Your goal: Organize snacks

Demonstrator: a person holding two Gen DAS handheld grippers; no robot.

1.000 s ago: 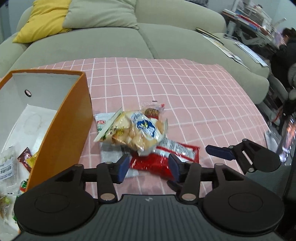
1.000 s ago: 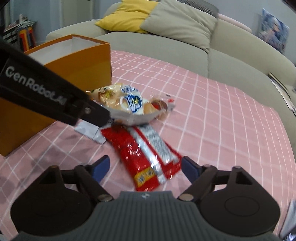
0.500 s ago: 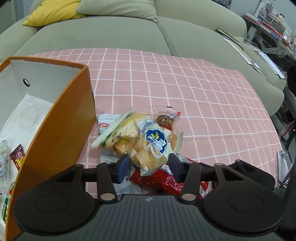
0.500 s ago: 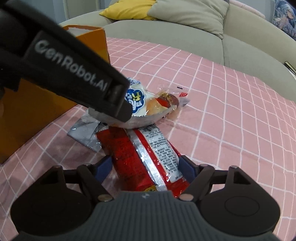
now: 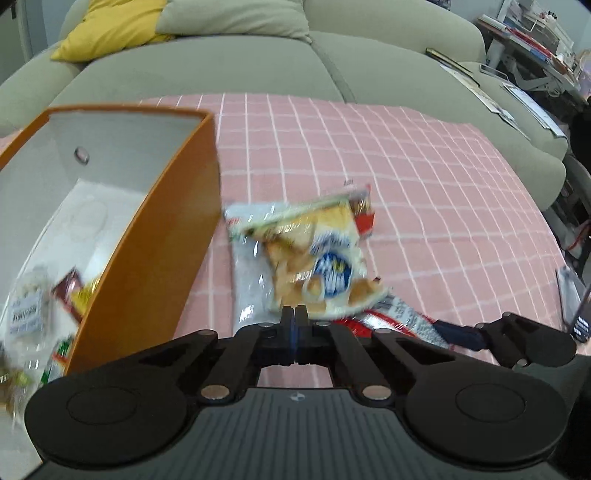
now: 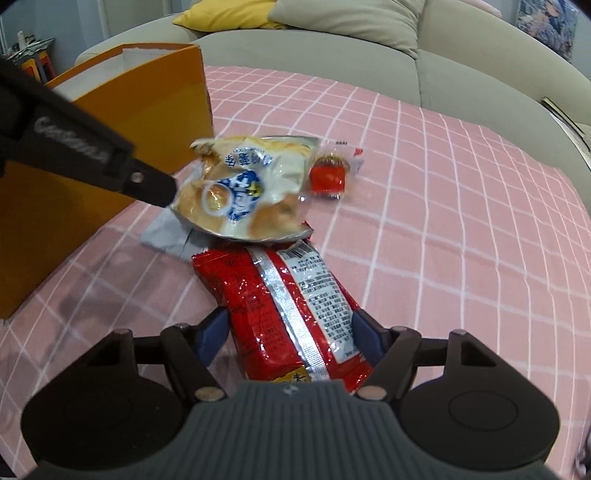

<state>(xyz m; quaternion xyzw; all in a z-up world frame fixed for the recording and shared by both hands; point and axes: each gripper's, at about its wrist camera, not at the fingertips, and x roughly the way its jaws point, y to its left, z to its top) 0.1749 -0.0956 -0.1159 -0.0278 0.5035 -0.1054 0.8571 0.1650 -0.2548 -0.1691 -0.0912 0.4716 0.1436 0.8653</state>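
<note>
My left gripper [image 5: 294, 314] is shut on the near edge of a clear bag of small buns [image 5: 317, 258] with a blue logo and holds it lifted off the cloth; the bag also shows in the right wrist view [image 6: 240, 192]. My right gripper [image 6: 291, 328] is open, its fingers either side of a red snack packet [image 6: 291, 306] lying on the pink checked cloth. A silver packet [image 6: 166, 236] lies under the bun bag. A small red-wrapped sweet [image 6: 328, 173] lies behind it. The orange box [image 5: 147, 236] stands at the left with several snacks inside.
A grey sofa [image 5: 258, 62] with a yellow cushion [image 5: 110, 29] runs behind the pink checked cloth [image 5: 424, 192]. Papers and a cluttered desk are at the far right. My right gripper also shows low right in the left wrist view [image 5: 461, 336].
My left gripper has shut on the bun bag and lifted it off the pile. My right gripper has moved forward, so that its open fingers straddle the red packet.
</note>
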